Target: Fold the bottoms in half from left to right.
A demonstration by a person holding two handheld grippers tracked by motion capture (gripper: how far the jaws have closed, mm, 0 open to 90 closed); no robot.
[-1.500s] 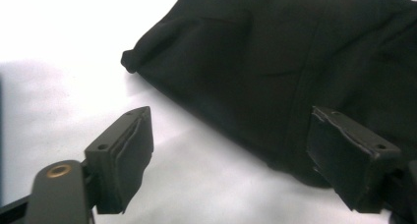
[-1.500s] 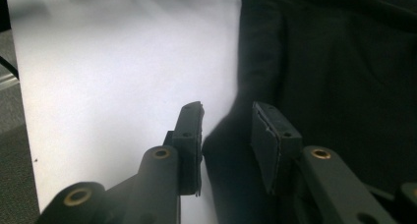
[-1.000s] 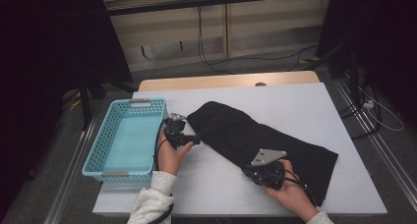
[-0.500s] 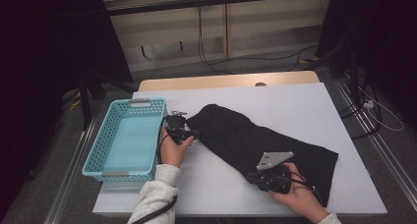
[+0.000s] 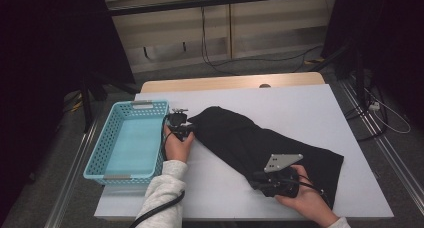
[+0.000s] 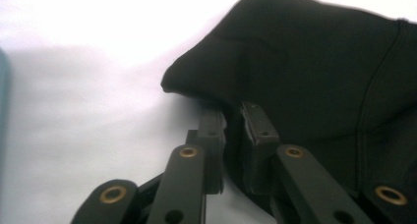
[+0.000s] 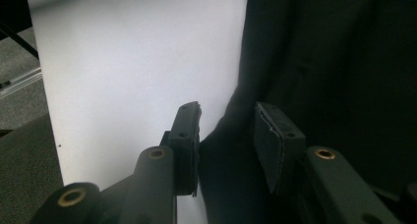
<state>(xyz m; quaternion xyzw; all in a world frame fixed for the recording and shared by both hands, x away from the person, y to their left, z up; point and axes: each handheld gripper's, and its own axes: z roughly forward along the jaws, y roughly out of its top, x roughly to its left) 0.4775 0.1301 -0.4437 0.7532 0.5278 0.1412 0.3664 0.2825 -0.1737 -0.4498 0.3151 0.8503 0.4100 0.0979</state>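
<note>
A black garment lies spread diagonally across the white table. My left gripper is at its upper left corner, beside the basket. In the left gripper view its jaws are pinched together on the edge of the black garment, whose corner is humped up above them. My right gripper sits at the garment's near edge, pointing left. In the right gripper view the right gripper stands open, and the hem of the garment lies in the gap between its jaws.
A light blue plastic basket with nothing in it stands at the table's left side, close to my left hand. Bare white table runs along the near edge, with the floor beyond. Cables lie on the floor behind the table.
My left gripper has edged a little away from me at the garment's corner. My right hand has slid slightly toward the near edge of the table.
</note>
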